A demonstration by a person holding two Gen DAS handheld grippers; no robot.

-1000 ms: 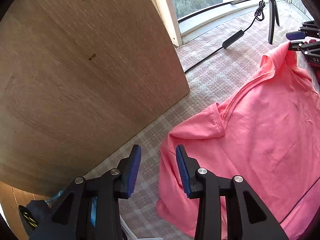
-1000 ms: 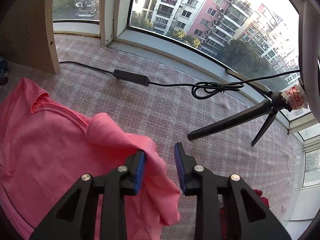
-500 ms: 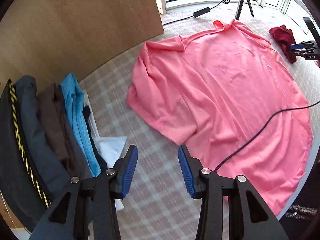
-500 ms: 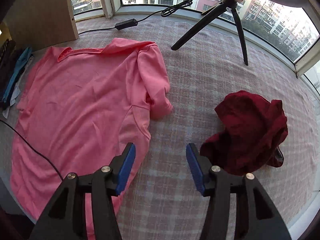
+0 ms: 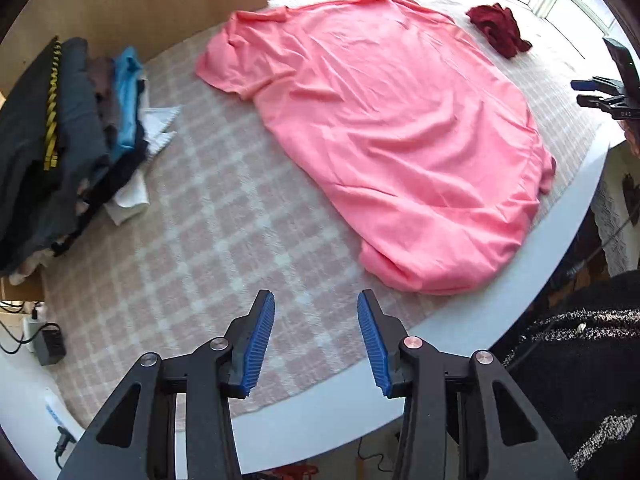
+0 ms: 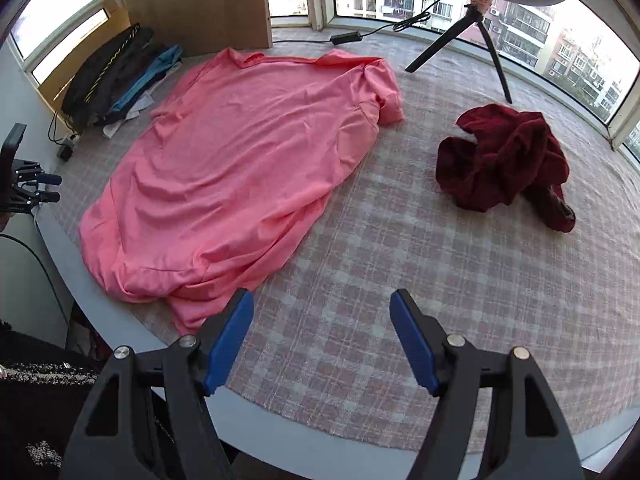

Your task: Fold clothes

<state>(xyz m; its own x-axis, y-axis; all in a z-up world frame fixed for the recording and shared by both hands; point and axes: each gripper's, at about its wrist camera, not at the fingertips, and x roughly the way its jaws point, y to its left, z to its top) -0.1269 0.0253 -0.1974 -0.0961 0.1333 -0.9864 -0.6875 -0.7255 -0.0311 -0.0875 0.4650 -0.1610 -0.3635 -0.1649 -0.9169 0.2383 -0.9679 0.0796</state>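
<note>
Hardly any readable text from where I'm driving. Only lettering I catch: small white characters on the body of the right gripper [image 5: 582,92], seen at the right edge of the left wrist view (looks like "D A" or "DAS", too small to be sure). The red-and-white label on the tripod [image 6: 482,0] head by the window is blurred, so I can't read it. Nothing printed on the pink shirt [image 6: 240,152].

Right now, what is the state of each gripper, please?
Left gripper: open, holding nothing.
Right gripper: open, holding nothing.
</note>
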